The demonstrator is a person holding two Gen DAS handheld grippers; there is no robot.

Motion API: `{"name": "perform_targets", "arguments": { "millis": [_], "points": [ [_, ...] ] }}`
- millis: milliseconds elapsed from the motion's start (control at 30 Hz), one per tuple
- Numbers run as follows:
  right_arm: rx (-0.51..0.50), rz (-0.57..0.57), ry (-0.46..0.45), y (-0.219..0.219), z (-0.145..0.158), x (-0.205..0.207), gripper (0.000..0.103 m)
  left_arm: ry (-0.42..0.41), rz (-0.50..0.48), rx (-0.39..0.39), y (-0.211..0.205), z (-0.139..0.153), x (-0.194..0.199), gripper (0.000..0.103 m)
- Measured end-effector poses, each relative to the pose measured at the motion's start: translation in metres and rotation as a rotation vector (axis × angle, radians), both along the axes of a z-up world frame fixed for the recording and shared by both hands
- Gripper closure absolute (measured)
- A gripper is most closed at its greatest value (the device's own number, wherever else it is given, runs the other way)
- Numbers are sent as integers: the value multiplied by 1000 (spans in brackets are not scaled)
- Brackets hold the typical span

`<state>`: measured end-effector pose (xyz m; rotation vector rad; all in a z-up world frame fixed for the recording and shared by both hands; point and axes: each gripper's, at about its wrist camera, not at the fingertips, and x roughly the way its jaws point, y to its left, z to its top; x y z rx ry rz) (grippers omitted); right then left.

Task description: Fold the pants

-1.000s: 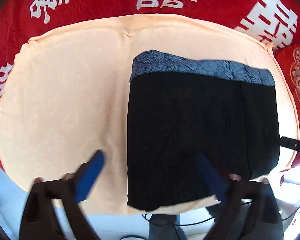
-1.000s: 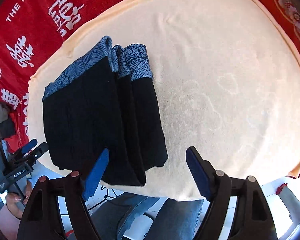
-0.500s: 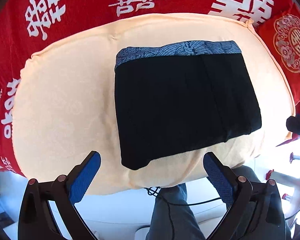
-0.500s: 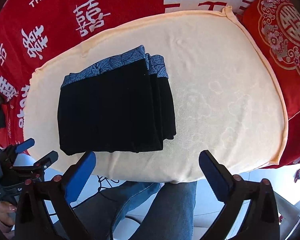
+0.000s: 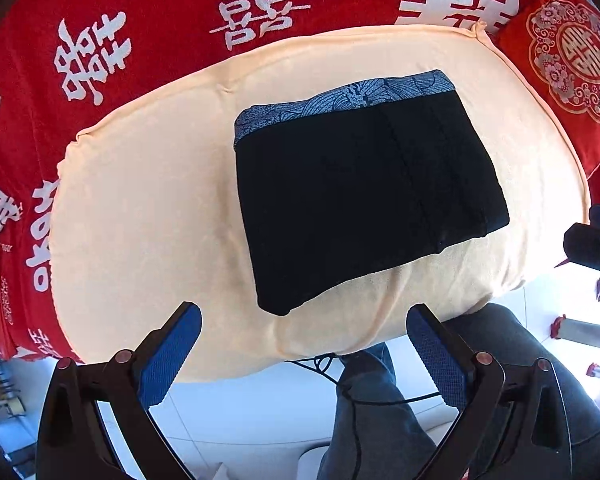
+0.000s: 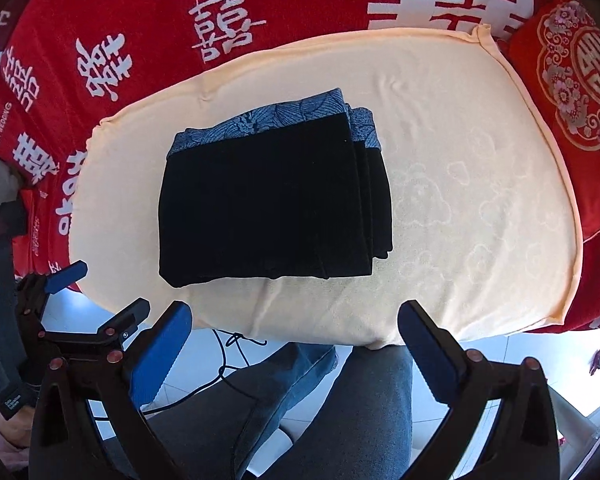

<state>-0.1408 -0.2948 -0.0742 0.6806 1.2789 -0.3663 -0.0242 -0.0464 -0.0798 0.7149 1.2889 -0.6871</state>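
The black pants (image 5: 364, 196) (image 6: 272, 200) lie folded into a compact stack, their blue patterned waistband (image 5: 344, 100) (image 6: 260, 124) along the far edge. They rest on a peach towel (image 5: 148, 208) (image 6: 468, 200). My left gripper (image 5: 304, 344) hangs open above the towel's near edge, well clear of the pants, nothing between its blue pads. My right gripper (image 6: 294, 344) is also open wide and empty, raised over the near edge. In the right wrist view the left gripper (image 6: 100, 284) appears at lower left, held by a hand.
Under the towel lies a red cloth (image 5: 140, 20) (image 6: 148, 32) with white characters. A red ornamented cushion (image 5: 576, 60) (image 6: 580, 100) sits at the far right. The person's jeans-clad legs (image 5: 380, 408) (image 6: 320, 400) and a black cable (image 6: 228, 360) are below the near edge.
Both grippers have lifted up and pulled back from the folded pants, so the stack looks smaller and farther. The right jaws widened a little early on.
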Motion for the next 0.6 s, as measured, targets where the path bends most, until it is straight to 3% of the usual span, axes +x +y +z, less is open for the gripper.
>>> {"name": "perform_targets", "arguments": {
  "millis": [233, 600],
  "points": [
    [-3, -5, 20, -2, 12, 3, 0, -5, 34, 7, -2, 8, 6, 0],
    [-12, -99, 52, -10, 18, -11, 0, -17, 5, 4, -8, 18, 3, 0]
  ]
}}
